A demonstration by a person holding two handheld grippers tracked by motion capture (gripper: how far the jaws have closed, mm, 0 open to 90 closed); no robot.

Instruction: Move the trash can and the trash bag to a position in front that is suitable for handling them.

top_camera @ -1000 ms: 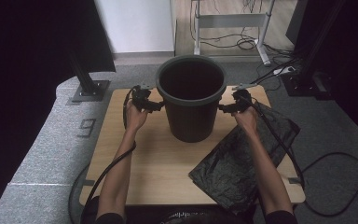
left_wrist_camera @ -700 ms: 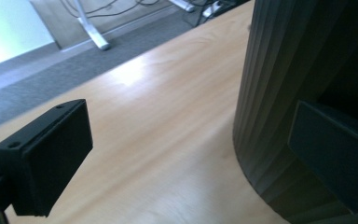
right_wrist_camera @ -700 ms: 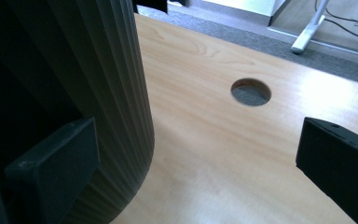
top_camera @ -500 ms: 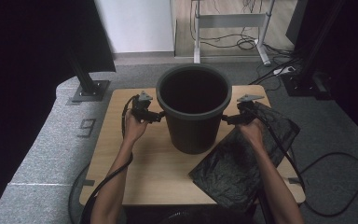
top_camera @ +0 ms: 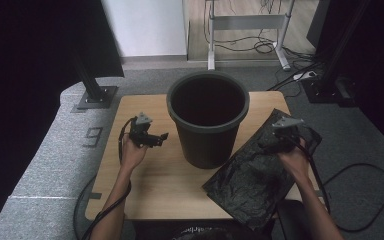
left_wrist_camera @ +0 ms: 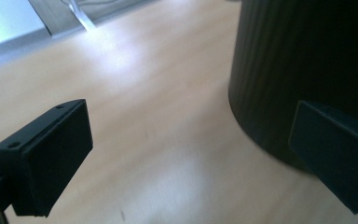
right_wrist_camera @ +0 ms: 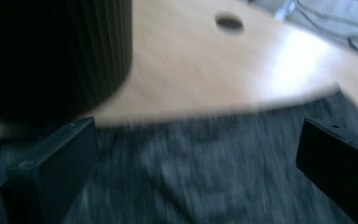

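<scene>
Black round plastic bucket (top_camera: 208, 119) stands upright mid-table, nearer the far edge of the light wooden table (top_camera: 165, 187); outer wall finely ribbed, inside dark. Crumpled black plastic bag (top_camera: 252, 175) lies flat on the right side, overhanging the near-right corner, just beside the bucket base. Left gripper (top_camera: 156, 138) sits left of the bucket, jaws spread wide, holding nothing, bucket wall right in front. Right gripper (top_camera: 276, 136) is over the bag's far end, jaws apart, empty. Round cable hole (right_wrist_camera: 229, 22) in the tabletop beyond the bag.
</scene>
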